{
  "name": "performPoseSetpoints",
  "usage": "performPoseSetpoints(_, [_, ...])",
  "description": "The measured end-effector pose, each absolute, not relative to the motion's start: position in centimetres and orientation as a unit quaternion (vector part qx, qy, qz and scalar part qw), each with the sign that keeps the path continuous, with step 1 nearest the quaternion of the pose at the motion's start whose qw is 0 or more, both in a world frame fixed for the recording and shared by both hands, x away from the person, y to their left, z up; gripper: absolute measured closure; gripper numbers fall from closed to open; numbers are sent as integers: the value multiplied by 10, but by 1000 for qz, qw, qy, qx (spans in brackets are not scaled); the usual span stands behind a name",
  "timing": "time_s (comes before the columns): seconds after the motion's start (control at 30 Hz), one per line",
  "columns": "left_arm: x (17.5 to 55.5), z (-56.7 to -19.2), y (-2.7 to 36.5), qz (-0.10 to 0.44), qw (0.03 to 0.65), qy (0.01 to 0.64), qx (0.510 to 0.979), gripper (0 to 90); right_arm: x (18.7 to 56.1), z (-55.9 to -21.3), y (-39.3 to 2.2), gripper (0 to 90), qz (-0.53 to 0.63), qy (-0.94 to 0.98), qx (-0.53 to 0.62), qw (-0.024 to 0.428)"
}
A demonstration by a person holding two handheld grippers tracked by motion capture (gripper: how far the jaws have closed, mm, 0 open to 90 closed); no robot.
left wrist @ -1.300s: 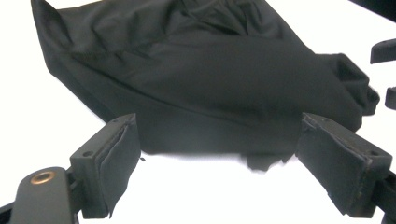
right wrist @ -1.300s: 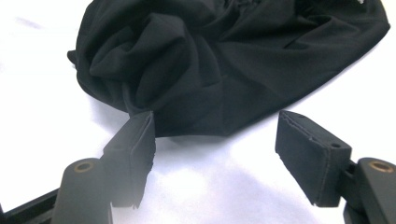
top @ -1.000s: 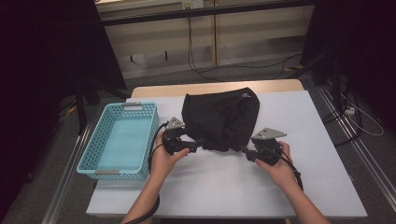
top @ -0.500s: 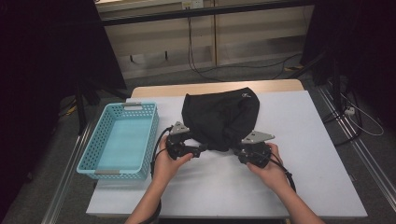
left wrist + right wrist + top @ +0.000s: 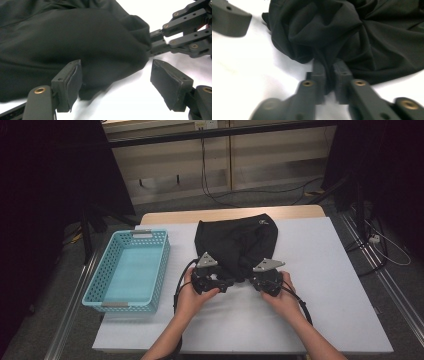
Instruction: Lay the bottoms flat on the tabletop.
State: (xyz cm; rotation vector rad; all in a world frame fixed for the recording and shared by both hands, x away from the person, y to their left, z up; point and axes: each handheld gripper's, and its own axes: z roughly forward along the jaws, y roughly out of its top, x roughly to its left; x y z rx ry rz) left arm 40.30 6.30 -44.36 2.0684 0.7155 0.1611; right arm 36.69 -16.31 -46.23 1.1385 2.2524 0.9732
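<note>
Black garment (image 5: 236,245) bunched on white table (image 5: 330,270); our right gripper (image 5: 329,75) just closed, pinching fold between pads; our left gripper (image 5: 116,82) narrowing, jaws spread, hem between fingers, untouched.

A white-topped table (image 5: 330,285) is carrying a crumpled black garment (image 5: 235,242) near its middle, with an empty turquoise plastic basket (image 5: 107,280) sitting at its left edge.
</note>
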Motion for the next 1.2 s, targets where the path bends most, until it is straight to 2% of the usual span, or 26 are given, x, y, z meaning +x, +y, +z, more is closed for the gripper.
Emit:
performPoseSetpoints(0.23, [399,-449,53,68,450,281,845,307,365,-446,-179,868,392,785,426,221])
performPoseSetpoints(0.53, [398,-457,38,82,431,277,855,461,363,-440,-185,868,407,774,430,225])
performPoseSetpoints(0.7, [399,-458,37,99,414,268,865,685,362,-439,-186,868,408,772,429,230])
performPoseSetpoints(0.77, [402,-457,38,80,409,277,866,816,361,-439,-188,868,409,771,430,230])
performPoseSetpoints(0.8, [404,-458,39,72,410,281,865,852,362,-439,-189,868,410,771,430,231])
performPoseSetpoints(1.1, [414,-422,68,86,451,306,834,877,359,-425,-206,867,414,761,436,244])
performPoseSetpoints(1.2, [422,-403,88,111,469,321,815,878,356,-413,-215,867,421,753,437,252])
